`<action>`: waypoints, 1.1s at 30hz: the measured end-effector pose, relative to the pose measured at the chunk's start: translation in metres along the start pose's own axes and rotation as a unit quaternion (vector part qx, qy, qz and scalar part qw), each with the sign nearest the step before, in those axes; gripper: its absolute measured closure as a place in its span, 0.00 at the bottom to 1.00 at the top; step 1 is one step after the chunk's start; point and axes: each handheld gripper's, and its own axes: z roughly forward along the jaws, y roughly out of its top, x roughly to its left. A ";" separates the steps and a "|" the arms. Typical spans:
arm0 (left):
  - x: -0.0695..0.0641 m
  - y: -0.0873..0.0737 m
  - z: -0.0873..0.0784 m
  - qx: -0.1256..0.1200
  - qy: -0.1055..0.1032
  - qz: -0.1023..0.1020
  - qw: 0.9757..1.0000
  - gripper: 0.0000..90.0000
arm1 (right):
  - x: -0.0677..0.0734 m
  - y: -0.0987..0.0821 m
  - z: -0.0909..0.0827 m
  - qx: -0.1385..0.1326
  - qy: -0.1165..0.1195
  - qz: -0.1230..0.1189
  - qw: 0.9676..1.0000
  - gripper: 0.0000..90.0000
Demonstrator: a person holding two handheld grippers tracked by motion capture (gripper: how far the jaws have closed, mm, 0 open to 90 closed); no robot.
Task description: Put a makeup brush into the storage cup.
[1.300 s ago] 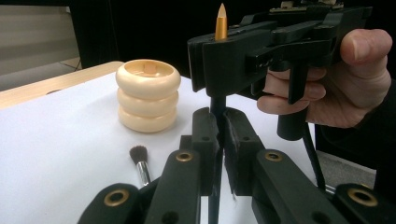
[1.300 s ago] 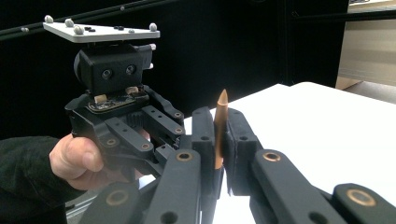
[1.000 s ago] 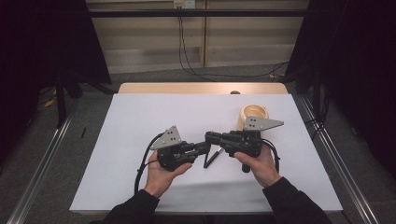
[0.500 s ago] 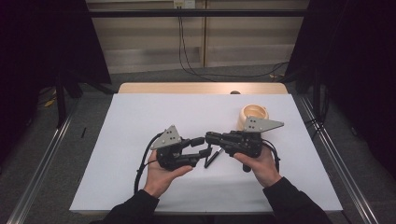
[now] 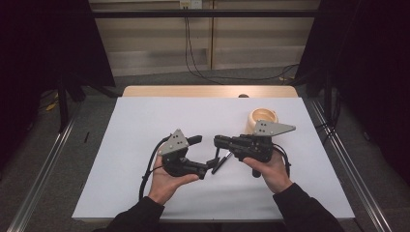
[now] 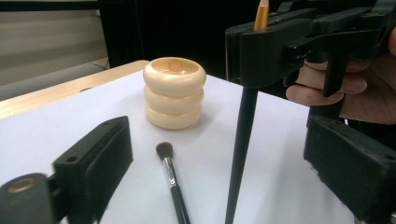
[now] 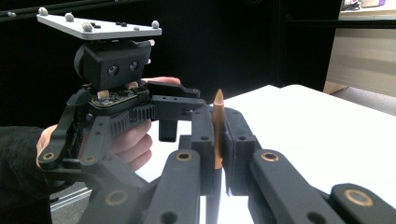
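My right gripper (image 5: 218,141) (image 7: 217,140) is shut on a thin black tapered handle (image 6: 243,140) with a gold tip (image 7: 218,100), and the handle hangs down towards the table. My left gripper (image 5: 203,154) (image 6: 219,133) faces it, and its jaws have just been opening. They now stand wide on either side of the handle without touching it. A makeup brush (image 6: 170,179) with brown bristles lies flat on the white sheet below. A cream ringed holder (image 5: 263,117) (image 6: 174,93) stands behind the right gripper.
A white sheet (image 5: 145,125) covers the table, with a strip of bare wood (image 5: 208,91) at the far edge. Metal rails (image 5: 43,169) run along both sides. Cables (image 5: 193,53) hang at the back wall.
The left gripper's jaws have spread from shut to wide apart around the black handle. The right gripper keeps its hold. Neither hand has shifted.
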 end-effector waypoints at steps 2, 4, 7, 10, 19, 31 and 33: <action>-0.001 0.000 0.000 0.001 0.009 -0.001 1.000 0.04 | 0.000 0.000 0.000 0.001 -0.001 0.001 1.000 0.94; -0.001 -0.001 -0.001 -0.001 0.010 0.010 1.000 0.04 | 0.000 0.000 0.000 0.001 0.001 0.000 1.000 0.94; -0.002 -0.003 -0.007 -0.003 0.031 0.026 0.999 0.02 | 0.000 0.000 -0.001 0.001 -0.001 -0.001 1.000 0.94; 0.001 -0.004 -0.013 -0.005 0.045 0.015 0.999 0.02 | -0.001 0.000 -0.001 0.001 -0.003 0.000 1.000 0.94; 0.013 -0.013 -0.036 -0.022 0.064 0.009 0.998 0.02 | -0.003 -0.001 -0.003 0.001 -0.008 0.001 1.000 0.94; 0.016 -0.028 -0.069 -0.023 0.102 0.007 0.994 0.02 | -0.003 -0.001 -0.006 0.004 -0.013 -0.005 1.000 0.94; 0.014 -0.031 -0.076 -0.031 0.105 -0.001 0.994 0.02 | -0.004 -0.001 -0.008 0.002 -0.016 -0.005 1.000 0.94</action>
